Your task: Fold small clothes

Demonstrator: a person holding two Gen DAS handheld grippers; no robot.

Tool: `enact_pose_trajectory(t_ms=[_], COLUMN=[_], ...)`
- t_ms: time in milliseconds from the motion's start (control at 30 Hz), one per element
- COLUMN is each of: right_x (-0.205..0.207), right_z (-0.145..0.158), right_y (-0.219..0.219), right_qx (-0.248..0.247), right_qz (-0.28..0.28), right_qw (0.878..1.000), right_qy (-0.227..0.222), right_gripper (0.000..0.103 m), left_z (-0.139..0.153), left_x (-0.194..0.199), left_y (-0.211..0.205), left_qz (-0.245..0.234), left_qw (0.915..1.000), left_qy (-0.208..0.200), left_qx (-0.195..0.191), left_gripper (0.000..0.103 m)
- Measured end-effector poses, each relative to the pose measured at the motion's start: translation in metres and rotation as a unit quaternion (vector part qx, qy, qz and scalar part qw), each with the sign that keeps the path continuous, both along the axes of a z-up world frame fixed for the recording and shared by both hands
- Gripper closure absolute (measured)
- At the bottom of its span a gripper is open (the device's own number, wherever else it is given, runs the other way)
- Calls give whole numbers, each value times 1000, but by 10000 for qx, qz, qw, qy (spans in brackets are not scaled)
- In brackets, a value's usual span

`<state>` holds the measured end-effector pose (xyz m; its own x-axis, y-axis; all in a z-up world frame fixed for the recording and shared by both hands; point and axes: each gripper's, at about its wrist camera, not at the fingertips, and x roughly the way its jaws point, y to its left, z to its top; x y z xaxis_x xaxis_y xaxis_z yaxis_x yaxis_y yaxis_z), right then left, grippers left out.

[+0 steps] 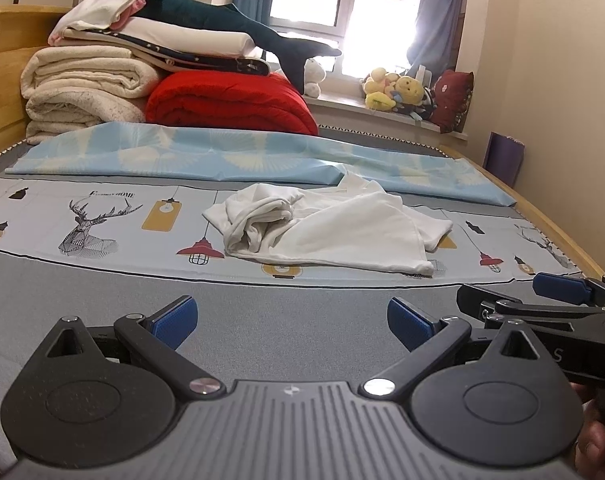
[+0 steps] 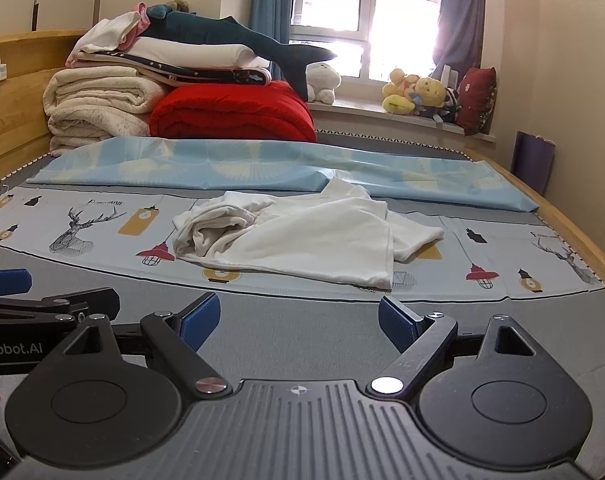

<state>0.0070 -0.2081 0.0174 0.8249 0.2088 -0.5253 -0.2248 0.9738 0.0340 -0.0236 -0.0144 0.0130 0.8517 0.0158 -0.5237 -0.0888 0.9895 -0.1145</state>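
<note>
A soft, crumpled white garment [image 1: 326, 228] lies lengthwise across the bed [image 1: 262, 332]; left tool [image 1: 292, 320] and right tool [image 2: 298, 320] both gape apart, empty.

- "nRobot.AI", cut off at the frame edge, in white on the left hand-held gripper [image 2: 6, 280] body.
- "HOME" above the deer on the printed sheet [image 1: 114, 194]; the word before it unreadable.
- A lone "S" on the right hand-held gripper [image 1: 502, 296] body.

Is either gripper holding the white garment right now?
No, the white garment lies crumpled on the bed, apart from the open left gripper and right gripper.
</note>
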Motion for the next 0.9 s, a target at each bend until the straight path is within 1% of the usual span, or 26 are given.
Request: enact_pose_trajectory(t_ms=[267,367,433,500,533,600,667,700,733,767,833,867,900], right_x=[3,4,6,11,14,20,26,29,32,35,39,41,42], right_z=[0,1,2,3,4,6,7,7,7,7,8,8,7], right_y=[0,-6,-11,-21,-26,-37,-48,-52,-58,-63,-72,-77,-82], right_qx=[94,149,221,370,459,578,621,625,627,616,499,427,395], right_qz=[6,-52,-172,-329,-387,-489,-581,-588,-592,-611,-694,-731,-758], right_qw=[10000,9999,9996,9987,9982,9971,9963,9963,9963,9962,9963,9964,9963], right_qy=[18,-29,-76,-95,-84,-85,-72,-31,12,24,-27,-63,-76], right_gripper=[16,17,23,25,25,25,25,27,31,33,36,38,40], left_z=[-2,-3,-5,-7,-9,-12,-14,-15,-16,-17,-21,-24,-28], left_x=[1,1,3,5,7,11,16,19,25,33,50,61,73], left_y=[-3,-5,-7,-9,-12,-15,-17,-17,-17,-18,-23,-26,-29], left_qz=[4,3,-2,-15,-48,-138,-269,-325,-353,-379,-442,-473,-508], left_qw=[10000,9999,9999,9998,9996,9993,9989,9987,9986,9982,9975,9972,9969], left_qy=[35,4,20,53,96,198,295,336,391,451,527,549,573], left_qx=[68,116,141,201,254,298,261,188,104,77,146,184,204], left_gripper=[2,7,11,24,28,45,48,51,55,63,71,78,82])
